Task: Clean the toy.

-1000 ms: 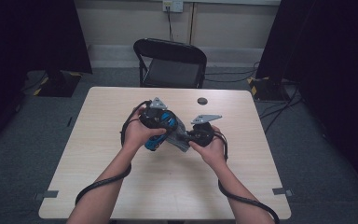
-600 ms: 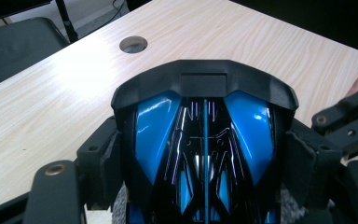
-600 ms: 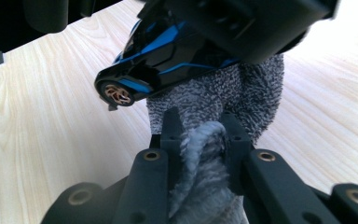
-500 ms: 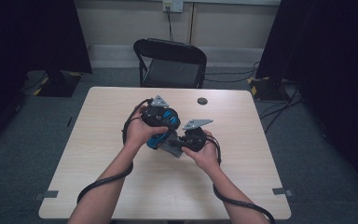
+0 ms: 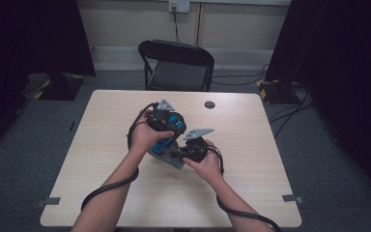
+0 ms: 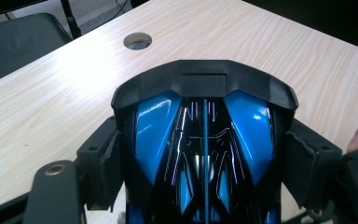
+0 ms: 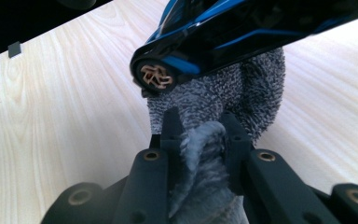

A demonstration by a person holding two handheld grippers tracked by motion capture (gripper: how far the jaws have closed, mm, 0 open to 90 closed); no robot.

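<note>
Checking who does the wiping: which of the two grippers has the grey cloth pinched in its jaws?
The right gripper: its jaws are shut on the grey cloth. The left gripper instead clamps the blue and black toy car.

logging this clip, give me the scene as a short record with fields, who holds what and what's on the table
work in hand: wiping a toy car with a cloth
left gripper: shut on the blue and black toy car, gripping its sides
right gripper: shut on a grey cloth, bunched between its jaws
cloth against car: pressed to the car's underside, beside a wheel
table: light wood, with a round cable hole
behind the table: a black folding chair
</note>
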